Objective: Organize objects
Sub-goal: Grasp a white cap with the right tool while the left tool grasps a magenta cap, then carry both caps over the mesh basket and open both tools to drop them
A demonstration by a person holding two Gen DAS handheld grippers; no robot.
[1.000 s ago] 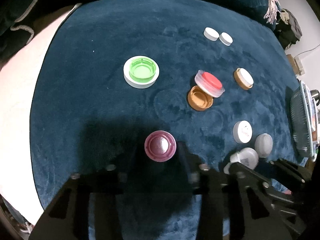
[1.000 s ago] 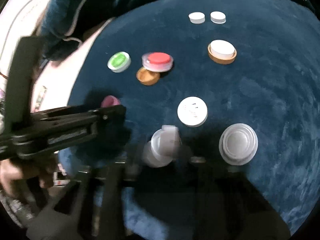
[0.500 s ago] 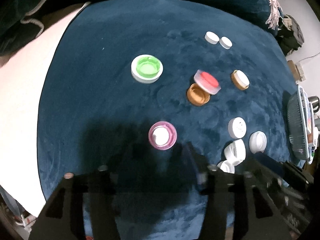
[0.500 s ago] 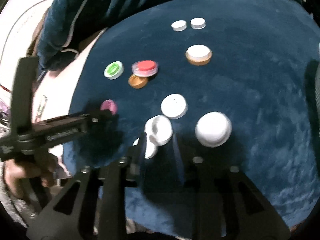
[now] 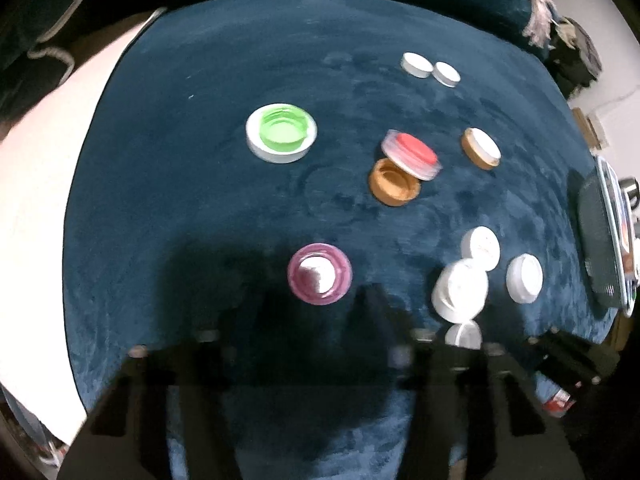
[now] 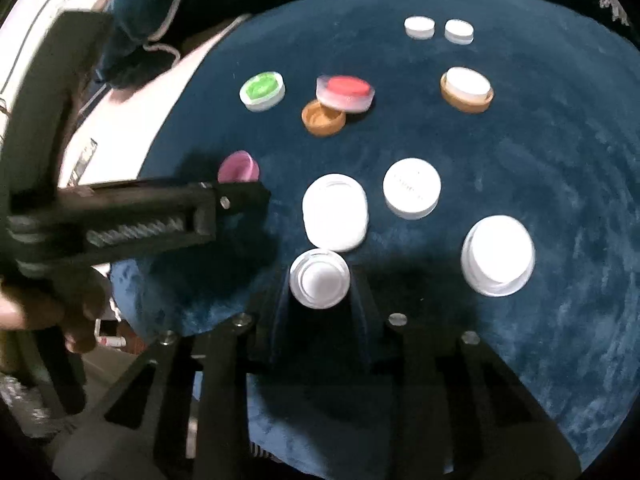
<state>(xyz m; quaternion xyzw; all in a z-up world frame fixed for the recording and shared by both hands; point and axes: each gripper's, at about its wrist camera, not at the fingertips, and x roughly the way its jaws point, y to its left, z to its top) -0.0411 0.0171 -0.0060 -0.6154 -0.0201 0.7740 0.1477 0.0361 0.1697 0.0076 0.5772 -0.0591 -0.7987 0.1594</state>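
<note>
Plush cloth under smooth plastic lids

A deep blue velvety cloth with a matt, brushed nap covers the surface. On it, at 11 o'clock, the round green-and-white plastic lid looks smooth; the pink translucent plastic lid and round white plastic caps are glossy. The matt black plastic fingers look dull.

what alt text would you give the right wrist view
The right gripper has its fingers closed on a small clear round lid with a white centre, over a dark blue velvet cloth scattered with white, orange, red, green and pink lids. The left gripper reaches in from the left.
</note>
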